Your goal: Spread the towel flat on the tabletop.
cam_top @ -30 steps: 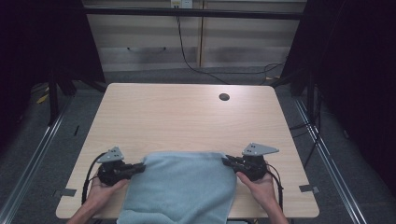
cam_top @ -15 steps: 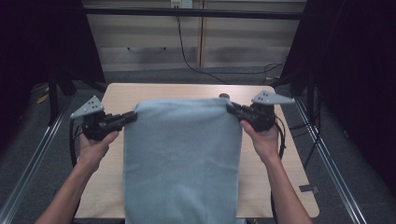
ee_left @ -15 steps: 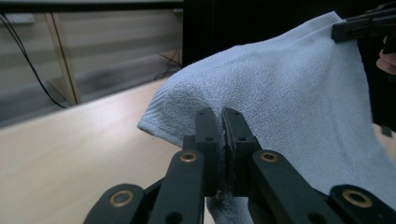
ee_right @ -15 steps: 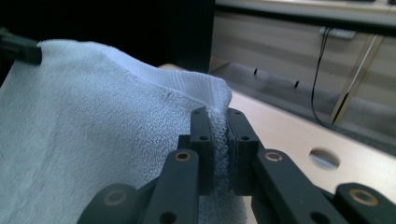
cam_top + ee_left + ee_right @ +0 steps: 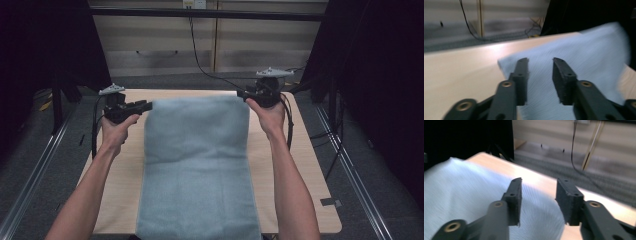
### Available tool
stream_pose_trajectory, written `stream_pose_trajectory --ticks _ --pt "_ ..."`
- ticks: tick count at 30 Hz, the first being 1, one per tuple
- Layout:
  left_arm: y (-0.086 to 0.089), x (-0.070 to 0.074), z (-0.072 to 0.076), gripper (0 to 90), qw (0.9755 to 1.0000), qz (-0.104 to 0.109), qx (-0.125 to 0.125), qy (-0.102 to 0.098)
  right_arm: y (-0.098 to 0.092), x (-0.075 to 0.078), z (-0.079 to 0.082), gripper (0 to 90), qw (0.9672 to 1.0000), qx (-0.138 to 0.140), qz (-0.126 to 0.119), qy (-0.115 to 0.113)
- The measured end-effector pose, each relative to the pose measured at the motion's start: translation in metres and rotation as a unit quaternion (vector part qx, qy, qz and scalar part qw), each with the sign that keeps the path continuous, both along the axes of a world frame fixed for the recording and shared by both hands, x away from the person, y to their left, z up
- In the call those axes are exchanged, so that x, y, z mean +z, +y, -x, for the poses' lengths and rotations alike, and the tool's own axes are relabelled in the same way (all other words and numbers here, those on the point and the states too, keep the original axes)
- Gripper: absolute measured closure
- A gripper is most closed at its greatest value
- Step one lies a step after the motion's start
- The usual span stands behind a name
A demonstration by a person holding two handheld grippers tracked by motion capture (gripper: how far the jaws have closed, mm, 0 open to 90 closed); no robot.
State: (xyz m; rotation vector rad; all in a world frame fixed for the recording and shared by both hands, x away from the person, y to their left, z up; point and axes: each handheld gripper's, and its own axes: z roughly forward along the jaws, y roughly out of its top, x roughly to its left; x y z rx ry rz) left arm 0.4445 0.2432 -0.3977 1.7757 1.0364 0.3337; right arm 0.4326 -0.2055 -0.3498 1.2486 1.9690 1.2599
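Observation:
A light blue towel [image 5: 197, 165] lies spread lengthwise down the middle of the wooden table [image 5: 300, 165], and its near end hangs over the front edge. My left gripper [image 5: 146, 106] is at the towel's far left corner. In the left gripper view the gripper [image 5: 540, 62] stands open over the towel [image 5: 579, 57], with the corner under its jaws. My right gripper [image 5: 241, 93] is at the far right corner. In the right gripper view that gripper [image 5: 539, 181] is open too, above the towel [image 5: 464, 185]. Nothing is pinched in either one.
Bare tabletop [image 5: 122, 175] runs along both sides of the towel. A strip of grey tape [image 5: 330, 202] marks the table's near right edge. Black curtains [image 5: 380, 75] flank the table, and a cable [image 5: 200, 55] hangs on the back wall. Metal rails [image 5: 350, 170] line the floor.
Both grippers carried the towel from the near edge to the far end of the table and spread it flat. Their jaws now stand open at its far corners.

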Motion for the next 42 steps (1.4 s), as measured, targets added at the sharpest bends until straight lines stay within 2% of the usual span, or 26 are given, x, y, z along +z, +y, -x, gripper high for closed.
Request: stream_pose_trajectory --ticks 1,3,4,5,8,9,11,12,13,16,17,18,19,20,23,25,26,29,32,33,37,42 --pt "0.003 -0.005 0.002 62.2 0.9999 -0.01 -0.004 0.005 -0.001 -0.009 0.002 53.2 1.0 0.005 0.001 0.007" --pt "0.011 -0.013 0.006 59.8 0.9999 -0.011 0.001 0.012 -0.004 -0.024 0.011 52.0 0.9998 0.012 0.009 0.012" --pt "0.015 -0.016 0.008 59.6 0.9997 -0.017 0.001 0.015 -0.007 -0.035 0.02 51.9 0.9996 0.016 0.004 0.022" --pt "0.018 -0.019 0.011 59.6 0.9998 -0.014 -0.001 0.016 -0.007 -0.035 0.02 51.9 0.9996 0.016 0.004 0.022" --pt "0.023 -0.026 0.025 57.8 0.9997 -0.02 -0.006 0.016 -0.013 -0.048 0.036 51.7 0.9993 0.026 -0.002 0.028" --pt "0.022 -0.029 0.03 57.5 0.9996 -0.019 -0.011 0.018 -0.016 -0.056 0.048 51.7 0.9991 0.031 -0.006 0.028" --pt "0.021 -0.036 0.041 57.2 0.9991 -0.031 -0.023 0.019 -0.016 -0.06 0.054 51.7 0.9988 0.036 -0.007 0.031" --pt "0.019 -0.04 0.046 57.2 0.9989 -0.029 -0.027 0.026 -0.016 -0.07 0.066 52.5 0.9981 0.047 0.0 0.041" --pt "0.018 -0.044 0.052 57.2 0.9986 -0.027 -0.035 0.029 -0.016 -0.07 0.066 52.5 0.9981 0.047 0.0 0.041" --pt "0.013 -0.053 0.068 57.3 0.9974 -0.029 -0.057 0.031 -0.016 -0.082 0.085 54.3 0.9967 0.064 0.001 0.05" --pt "0.011 -0.056 0.073 57.5 0.9968 -0.027 -0.065 0.037 -0.017 -0.085 0.091 54.8 0.9965 0.066 -0.002 0.052" --pt "0.009 -0.058 0.077 58.3 0.9963 -0.033 -0.07 0.038 -0.017 -0.087 0.097 56.6 0.9958 0.073 -0.006 0.056" --pt "0.008 -0.06 0.082 58.9 0.9957 -0.037 -0.076 0.037 -0.018 -0.092 0.107 57.3 0.9942 0.088 -0.011 0.061" --pt "0.006 -0.061 0.087 58.9 0.9947 -0.038 -0.085 0.042 -0.018 -0.092 0.107 57.3 0.9942 0.088 -0.011 0.061" --pt "0.002 -0.07 0.099 60.2 0.9921 -0.056 -0.101 0.049 -0.015 -0.102 0.119 57.7 0.9914 0.105 -0.011 0.077" --pt "0.002 -0.079 0.105 60.2 0.9916 -0.049 -0.107 0.053 -0.011 -0.113 0.124 57.6 0.9894 0.115 -0.005 0.088" --pt "0.002 -0.085 0.107 60.2 0.9918 -0.042 -0.107 0.055 -0.009 -0.119 0.126 57.4 0.9885 0.115 0.001 0.098" --pt "-0.003 -0.094 0.107 59.9 0.9898 -0.063 -0.112 0.062 -0.002 -0.135 0.128 57.8 0.9855 0.126 0.008 0.113" --pt "-0.007 -0.099 0.108 59.9 0.9885 -0.064 -0.12 0.065 0.005 -0.145 0.126 60.0 0.9832 0.136 0.013 0.121" --pt "-0.009 -0.1 0.108 59.9 0.9878 -0.074 -0.121 0.063 0.008 -0.148 0.126 60.1 0.9823 0.137 0.015 0.127" --pt "-0.017 -0.108 0.109 59.8 0.9854 -0.096 -0.127 0.061 0.011 -0.156 0.124 60.8 0.9818 0.134 0.023 0.133" --pt "-0.016 -0.11 0.107 59.2 0.986 -0.088 -0.13 0.057 0.009 -0.158 0.129 60.9 0.983 0.131 0.032 0.125"
